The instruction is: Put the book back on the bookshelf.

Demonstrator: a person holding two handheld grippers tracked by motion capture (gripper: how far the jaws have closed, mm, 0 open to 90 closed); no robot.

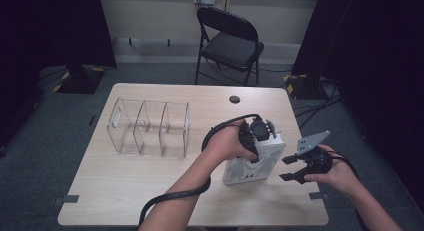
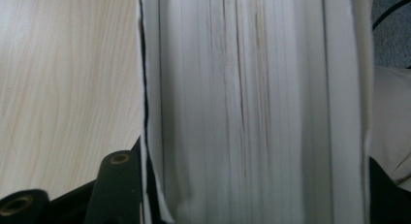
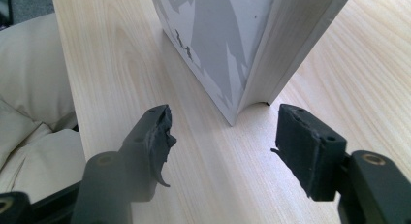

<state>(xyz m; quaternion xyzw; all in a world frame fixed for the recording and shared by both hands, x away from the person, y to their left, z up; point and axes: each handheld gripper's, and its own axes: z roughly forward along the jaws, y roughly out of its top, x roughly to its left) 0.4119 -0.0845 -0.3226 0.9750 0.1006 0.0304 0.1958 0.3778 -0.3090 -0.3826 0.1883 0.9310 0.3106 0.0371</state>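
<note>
A thick white book [image 1: 252, 163] with a grey pattern on its cover stands upright on the wooden table [image 1: 125, 186], right of centre. My left gripper [image 1: 256, 143] comes down on its top edge and is shut on the book. In the left gripper view the page block [image 2: 242, 107] spans the gap between the jaws, with one black finger [image 2: 116, 185] against its cover. My right gripper [image 1: 285, 169] is held just right of the book, open. In the right gripper view the gripper [image 3: 231, 136] has nothing between its fingers, and the book's lower corner [image 3: 228, 40] stands just ahead.
A clear acrylic organiser [image 1: 150, 126] with three compartments stands on the left half of the table. A round cable grommet [image 1: 234, 99] sits near the far edge. A black folding chair [image 1: 230, 41] stands behind the table. The left gripper's cable [image 1: 175, 196] trails over the front edge.
</note>
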